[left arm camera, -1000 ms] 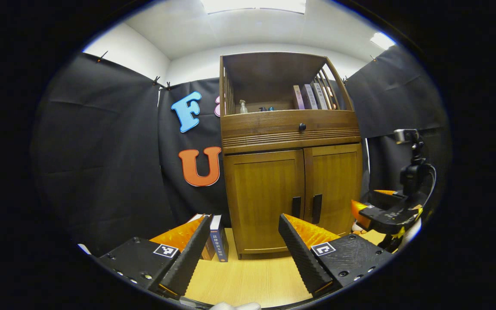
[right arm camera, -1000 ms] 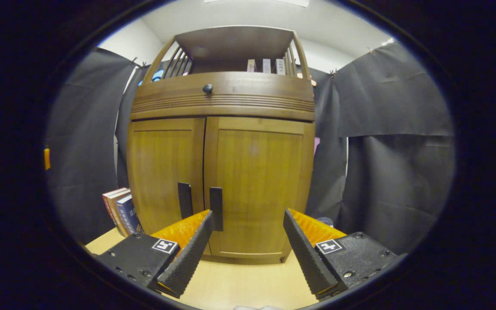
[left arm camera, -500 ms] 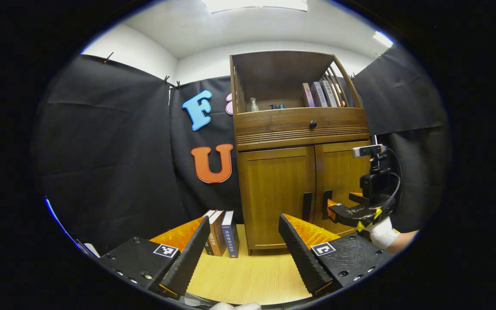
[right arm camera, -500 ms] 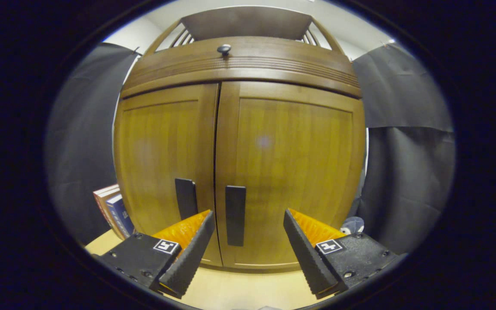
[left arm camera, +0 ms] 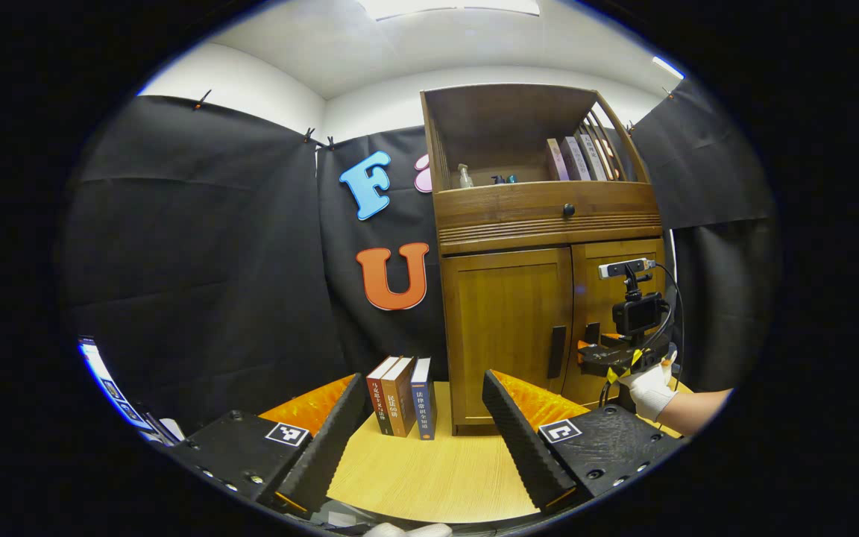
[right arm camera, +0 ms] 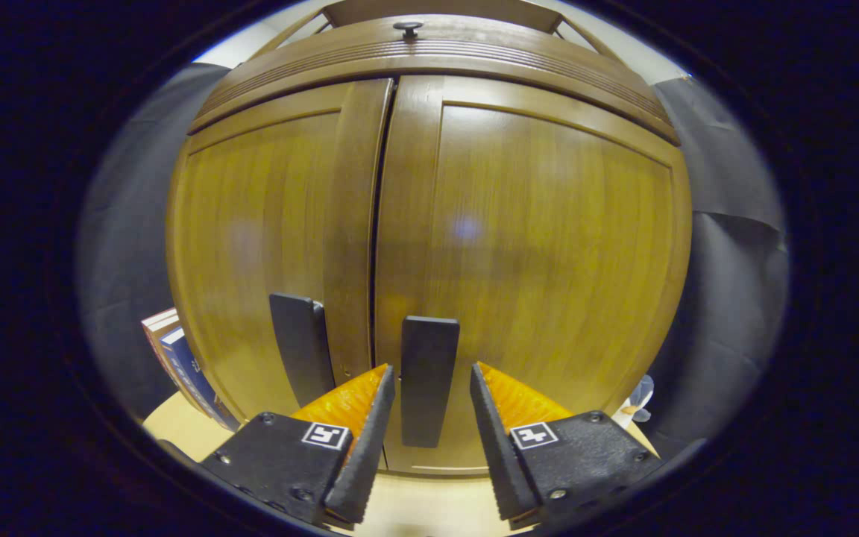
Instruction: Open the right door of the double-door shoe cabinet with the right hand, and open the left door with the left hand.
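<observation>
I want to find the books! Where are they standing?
In the left gripper view, three books stand upright on the wooden table, just left of the shoe cabinet.

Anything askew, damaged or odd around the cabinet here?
Nothing stands out. Both cabinet doors sit closed and flush, the right tongs straddle the right door handle without pressing it, and the books beside the cabinet stand upright.

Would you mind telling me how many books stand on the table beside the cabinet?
3: the books stand upright in a row on the table, left of the cabinet. More may be hidden behind it.
</observation>
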Demonstrator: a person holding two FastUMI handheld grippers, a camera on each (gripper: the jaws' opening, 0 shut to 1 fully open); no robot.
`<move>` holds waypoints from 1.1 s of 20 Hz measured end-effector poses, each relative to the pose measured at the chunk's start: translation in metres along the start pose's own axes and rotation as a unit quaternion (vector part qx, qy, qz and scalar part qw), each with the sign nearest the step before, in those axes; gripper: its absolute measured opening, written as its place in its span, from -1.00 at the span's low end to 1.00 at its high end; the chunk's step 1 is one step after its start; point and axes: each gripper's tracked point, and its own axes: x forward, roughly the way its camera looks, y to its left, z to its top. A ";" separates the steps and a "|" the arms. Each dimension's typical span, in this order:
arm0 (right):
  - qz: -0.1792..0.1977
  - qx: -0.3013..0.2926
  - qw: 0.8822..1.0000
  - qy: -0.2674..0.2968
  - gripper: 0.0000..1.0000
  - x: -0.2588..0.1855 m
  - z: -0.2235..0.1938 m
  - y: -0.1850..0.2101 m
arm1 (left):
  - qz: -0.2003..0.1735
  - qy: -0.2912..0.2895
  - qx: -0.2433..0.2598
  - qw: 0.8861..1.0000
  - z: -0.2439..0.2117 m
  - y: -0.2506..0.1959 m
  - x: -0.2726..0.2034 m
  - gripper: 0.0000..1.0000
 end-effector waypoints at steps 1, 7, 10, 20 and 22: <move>-0.001 0.006 1.000 0.004 0.25 0.002 0.000 -0.001 | 0.003 0.000 0.000 1.000 0.000 0.002 -0.001 0.92; -0.008 0.007 1.000 0.018 -0.26 0.011 -0.003 0.003 | 0.016 -0.004 -0.006 1.000 0.002 0.006 -0.002 0.92; -0.004 0.007 1.000 0.024 -0.32 0.011 -0.005 0.003 | 0.019 -0.003 -0.009 1.000 0.000 0.006 -0.003 0.92; 0.043 -0.004 0.999 0.032 -0.42 -0.030 -0.016 -0.006 | 0.004 -0.005 -0.018 1.000 -0.001 0.002 -0.005 0.92; 0.049 -0.007 0.998 0.033 -0.42 -0.040 -0.020 -0.009 | -0.002 -0.005 -0.018 1.000 0.000 0.000 -0.006 0.92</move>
